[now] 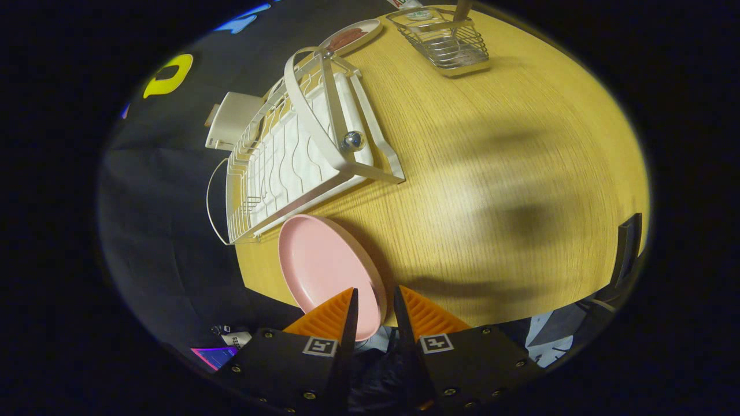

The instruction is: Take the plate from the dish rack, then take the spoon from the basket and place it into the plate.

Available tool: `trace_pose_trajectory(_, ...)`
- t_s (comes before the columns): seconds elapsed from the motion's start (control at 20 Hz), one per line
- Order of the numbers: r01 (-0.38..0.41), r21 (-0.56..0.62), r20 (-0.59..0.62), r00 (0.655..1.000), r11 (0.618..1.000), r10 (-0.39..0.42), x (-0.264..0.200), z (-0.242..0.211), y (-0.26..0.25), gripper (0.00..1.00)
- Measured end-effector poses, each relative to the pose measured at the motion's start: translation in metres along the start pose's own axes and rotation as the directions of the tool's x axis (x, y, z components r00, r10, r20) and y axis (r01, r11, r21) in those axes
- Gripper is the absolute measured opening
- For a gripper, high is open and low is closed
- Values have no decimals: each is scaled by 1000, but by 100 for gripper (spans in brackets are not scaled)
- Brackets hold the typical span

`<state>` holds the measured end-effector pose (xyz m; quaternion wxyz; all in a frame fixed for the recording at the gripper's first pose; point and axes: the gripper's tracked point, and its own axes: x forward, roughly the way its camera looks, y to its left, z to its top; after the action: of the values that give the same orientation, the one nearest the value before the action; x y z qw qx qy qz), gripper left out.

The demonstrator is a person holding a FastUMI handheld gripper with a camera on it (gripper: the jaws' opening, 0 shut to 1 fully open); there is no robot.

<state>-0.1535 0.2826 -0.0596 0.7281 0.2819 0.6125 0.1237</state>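
Observation:
My gripper (376,297) is shut on the near rim of a pink plate (321,260), which runs between the two orange fingers (329,315). The plate hangs tilted just above the wooden table (491,173), casting a shadow beside it, close to the near end of the white dish rack (300,144). The rack holds no dishes that I can see. Far beyond the fingers, at the table's far side, stands a wire basket (448,43) with a spoon handle (462,8) sticking up out of it.
A small light plate (352,34) with something reddish on it lies past the rack's far end, next to the basket. A white boxy object (231,118) sits beside the rack at the table's edge. A dark chair (627,248) stands off the table's other side.

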Motion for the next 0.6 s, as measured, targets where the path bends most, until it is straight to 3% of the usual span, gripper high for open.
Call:
trace_pose_trajectory(0.35, -3, -14, 51, 999, 1000, 4, -16, 17, -4, 37)
trace_pose_trajectory(0.6, 3, 26, 172, 985, 1000, -8, -41, 45, -23, 37)
